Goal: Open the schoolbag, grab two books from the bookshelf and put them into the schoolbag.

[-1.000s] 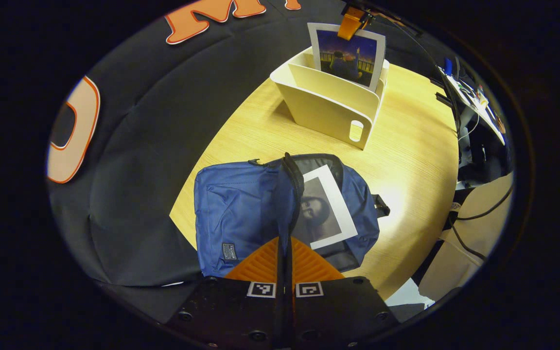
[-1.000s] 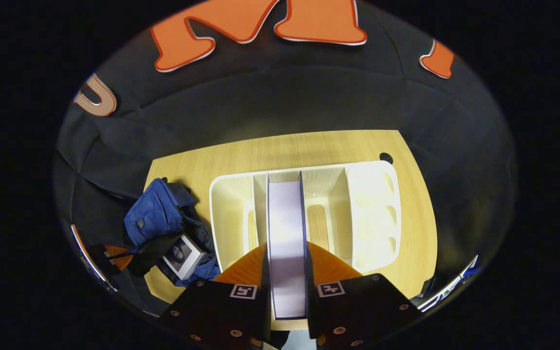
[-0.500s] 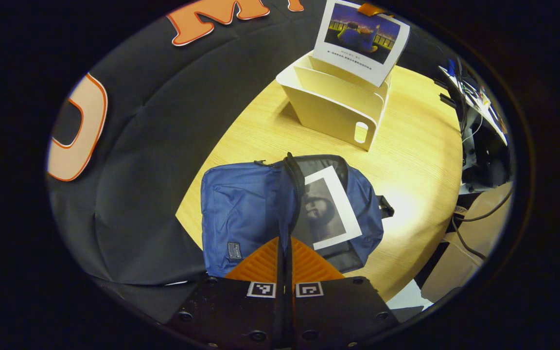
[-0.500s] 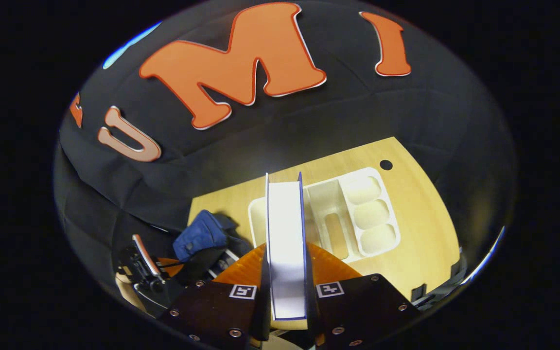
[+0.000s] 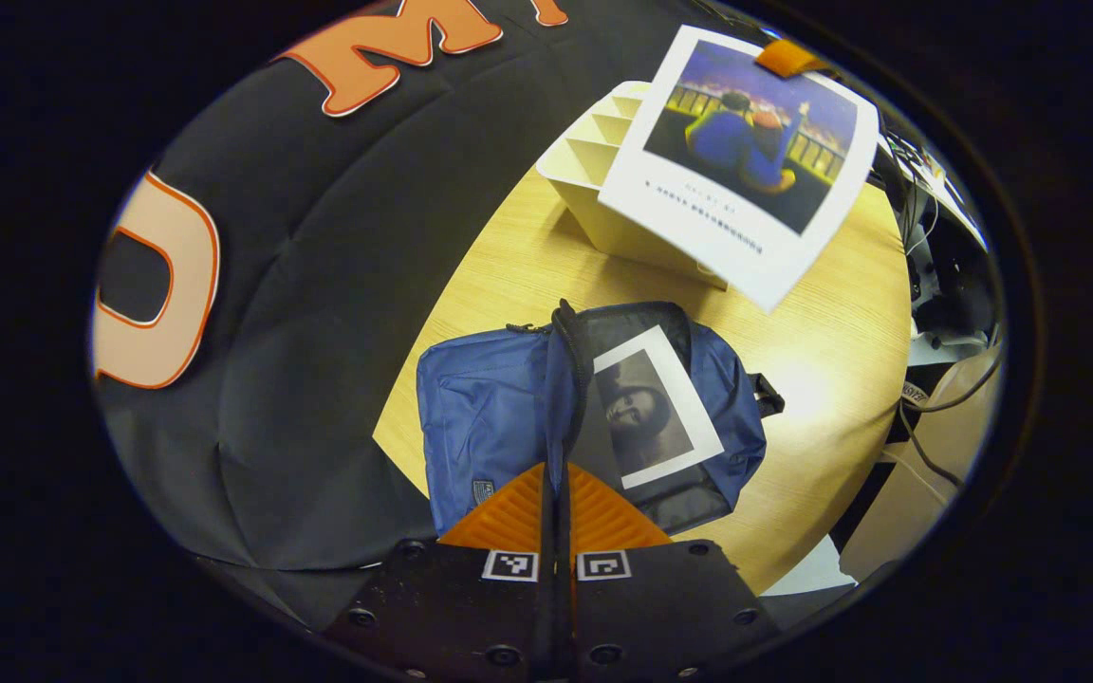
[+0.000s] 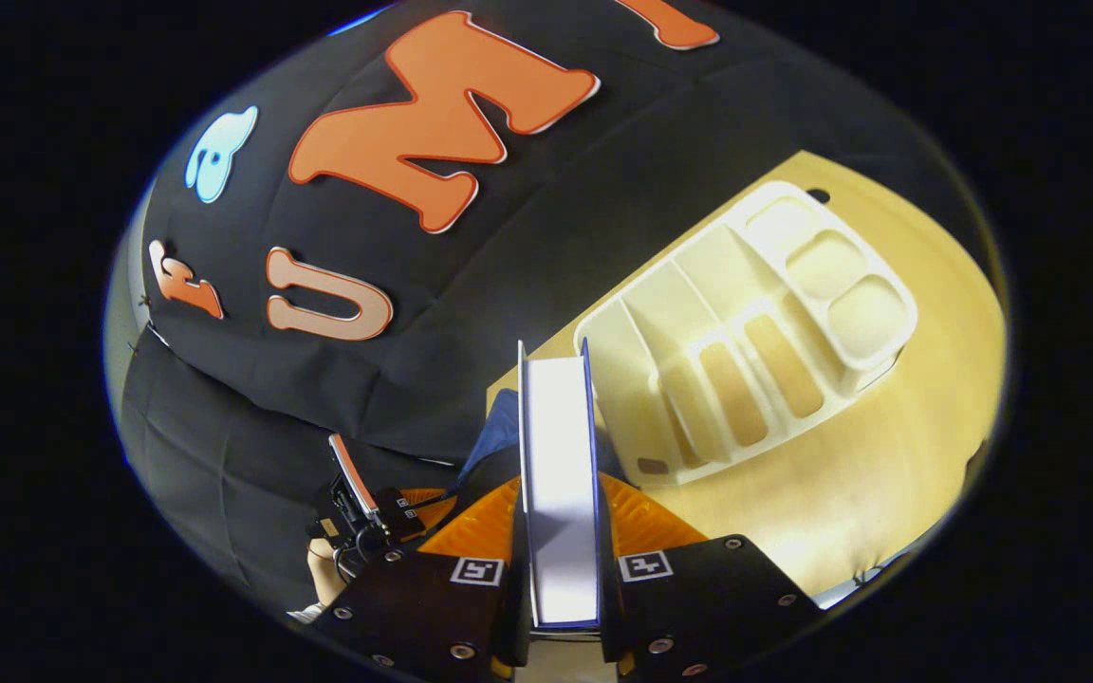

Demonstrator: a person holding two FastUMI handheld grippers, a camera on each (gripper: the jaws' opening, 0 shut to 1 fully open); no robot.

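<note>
In the left gripper view, the blue schoolbag (image 5: 499,427) is seen lying on the wooden table (image 5: 831,379), near the table's left edge, beside the black cloth wall. The bag is open, and its front flap is held up by the left gripper (image 5: 556,493): the two fingers are pressed together with only the thin edge of the flap (image 5: 558,398) between them. Inside the open bag, a first book (image 5: 651,406) with a grey portrait on a white cover is lying flat against the dark lining.

Farther on the table, the cream-coloured bookshelf (image 5: 603,180) is standing, well apart from the bag. In front of it and above the table, a second book (image 5: 746,161) is seen in the air, tilted, with a picture of two figures on its cover. It is gripped at its top edge by one finger (image 5: 788,59) of the right gripper.

In the right gripper view, the right gripper (image 6: 561,531) is closed on this second book (image 6: 561,474); only the narrow white edge of the pages is seen, standing between both fingers, which press on the covers from the two sides. Behind the book, the bookshelf (image 6: 746,332) is seen from above with its slots and three small compartments. A small part of the schoolbag (image 6: 499,432) is visible just left of the book. The left gripper (image 6: 395,507) is seen lower left, but its jaws cannot be told from this view.
</note>
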